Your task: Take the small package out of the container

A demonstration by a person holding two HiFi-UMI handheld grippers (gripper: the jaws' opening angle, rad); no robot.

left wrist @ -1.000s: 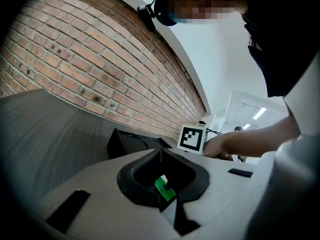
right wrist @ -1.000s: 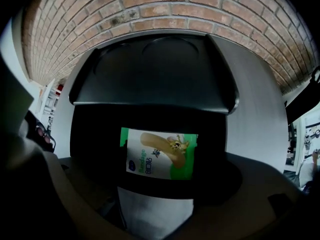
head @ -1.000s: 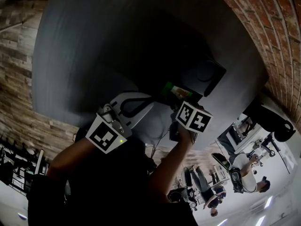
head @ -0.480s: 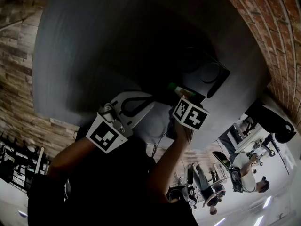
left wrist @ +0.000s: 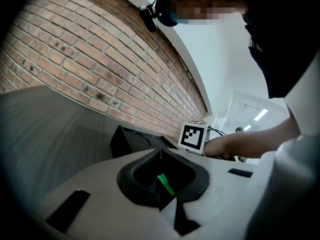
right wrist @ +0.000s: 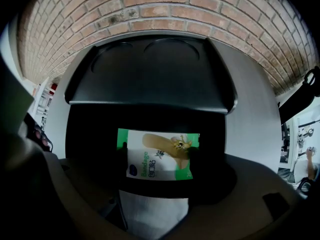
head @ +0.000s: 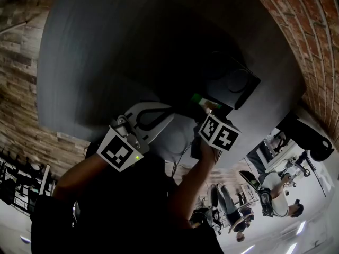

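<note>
Right gripper view: package (right wrist: 160, 160) clamped in hand-held gripper (right wrist: 157, 156)

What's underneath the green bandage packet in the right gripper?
Under the green-and-white bandage packet, pinched in the right gripper, is the black container, its inside in deep shadow. The packet covers whatever lies directly below.

The left gripper (left wrist: 161, 153) and right gripper (right wrist: 157, 156) have pale grey moulded shells with black padding round the jaws, the white left cube (head: 121, 153) and right cube (head: 219, 132) carry black square markers, and the person wears a dark top (head: 122, 210).
</note>
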